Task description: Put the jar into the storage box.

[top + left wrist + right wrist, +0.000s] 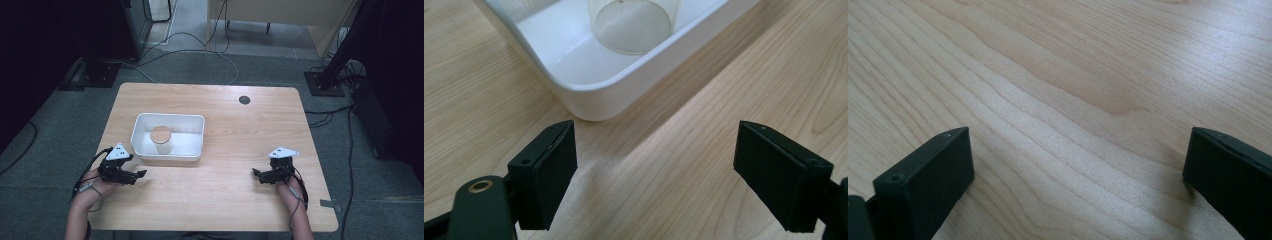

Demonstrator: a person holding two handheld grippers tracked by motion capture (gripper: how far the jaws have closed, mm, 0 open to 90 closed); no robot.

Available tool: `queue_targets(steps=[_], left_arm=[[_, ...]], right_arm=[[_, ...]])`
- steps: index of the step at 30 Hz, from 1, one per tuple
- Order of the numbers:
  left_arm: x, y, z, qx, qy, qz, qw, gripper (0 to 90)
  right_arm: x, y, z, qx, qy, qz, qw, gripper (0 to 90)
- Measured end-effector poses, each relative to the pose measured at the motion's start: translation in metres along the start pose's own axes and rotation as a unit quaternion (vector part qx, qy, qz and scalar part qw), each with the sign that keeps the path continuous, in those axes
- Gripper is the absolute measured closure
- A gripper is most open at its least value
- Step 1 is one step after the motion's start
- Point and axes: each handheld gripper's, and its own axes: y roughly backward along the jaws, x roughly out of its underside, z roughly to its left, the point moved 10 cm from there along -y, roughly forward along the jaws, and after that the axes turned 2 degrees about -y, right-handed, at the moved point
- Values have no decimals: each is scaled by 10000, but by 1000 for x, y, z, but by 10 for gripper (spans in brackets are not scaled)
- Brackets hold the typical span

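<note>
Writing: none readable on any thing.
Table (225, 150): pale wood grain, dark round cap (244, 100) at 1 o'clock.
Room: grey floor, black cables, dark stands at the far corners.
Tub (192, 120): white, left of centre; clear cup (161, 140) upright inside.
Left gripper (142, 173): 8 o'clock, jaws wide apart, nothing between, just short of the tub's corner.
Right gripper (255, 172): 4 o'clock, jaws wide, over bare wood.
</note>
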Motion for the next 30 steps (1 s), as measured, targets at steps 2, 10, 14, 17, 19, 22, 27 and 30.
queue_targets(steps=[2,10,14,17,19,22,27,30], left_arm=[[1,-1,2,-20,34,-7,10000,177],[4,-5,6,-154,16,2,9999,177],[5,-8,9,-242,17,-63,9997,177],[5,-10,11,-276,17,-117,9996,177],[6,-12,12,-331,18,-131,9994,177],[6,-14,13,-342,27,-162,9993,177],[8,-18,14,-353,48,-179,9992,177],[8,-19,17,-389,58,-230,9990,177]], right_arm=[[0,0,0,0,-1,0,10000,0],[0,0,0,-3,1,0,10000,0],[0,0,0,0,0,0,10000,0],[0,0,0,-2,1,-1,10000,0],[0,0,0,0,-1,0,10000,0],[0,0,0,-3,4,-1,10000,0],[0,0,0,0,-2,0,10000,0],[0,0,0,-2,4,-2,10000,0]])
